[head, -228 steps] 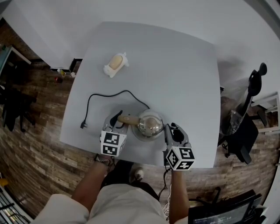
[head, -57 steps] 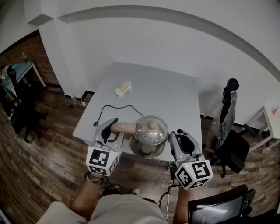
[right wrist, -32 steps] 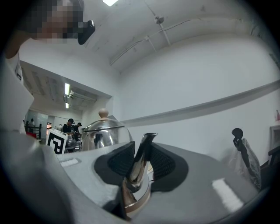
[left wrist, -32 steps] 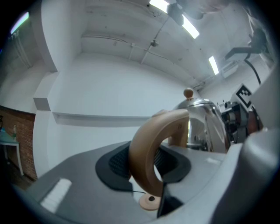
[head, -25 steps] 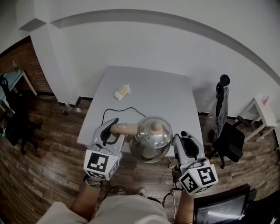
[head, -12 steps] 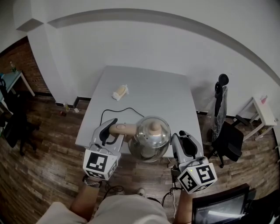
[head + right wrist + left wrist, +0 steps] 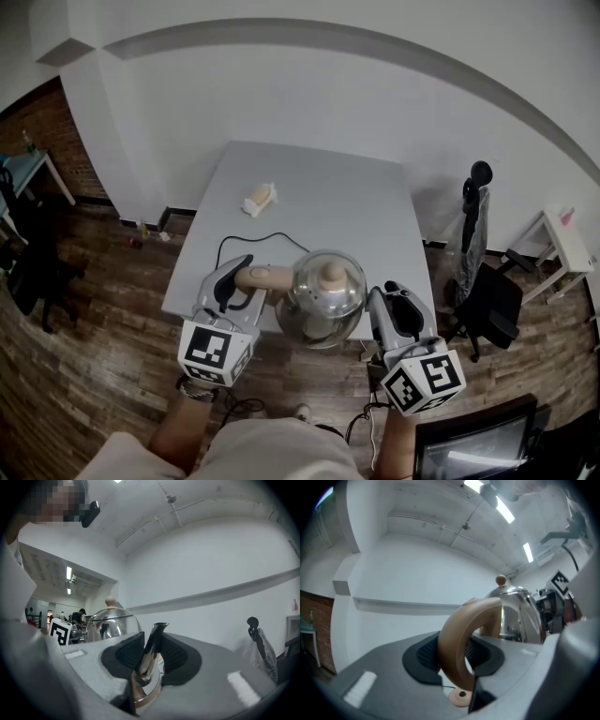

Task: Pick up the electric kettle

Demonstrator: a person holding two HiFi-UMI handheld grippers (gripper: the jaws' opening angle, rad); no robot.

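Note:
A shiny steel electric kettle [image 7: 325, 295] with a tan knob hangs in the air over the near edge of the grey table [image 7: 319, 187], held from both sides. My left gripper [image 7: 246, 278] is shut on its tan curved handle [image 7: 457, 641], the dark pads pressing either side of the loop. My right gripper [image 7: 378, 302] is shut on the steel spout [image 7: 151, 648]. The domed body shows beyond the jaws in both gripper views, kettle [image 7: 518, 613] and kettle [image 7: 110, 623]. A black power cord [image 7: 251, 239] lies on the table, its far end hidden behind the kettle.
A small cream object [image 7: 258, 197] lies on the far left part of the table. A black office chair [image 7: 487, 300] and a coat stand [image 7: 473, 206] are to the right, by a small white side table [image 7: 558, 239]. Wood floor surrounds the table.
In the oldest frame the kettle stood on the table; now it is lifted clear of it. Over the last second the kettle and both grippers have kept still.

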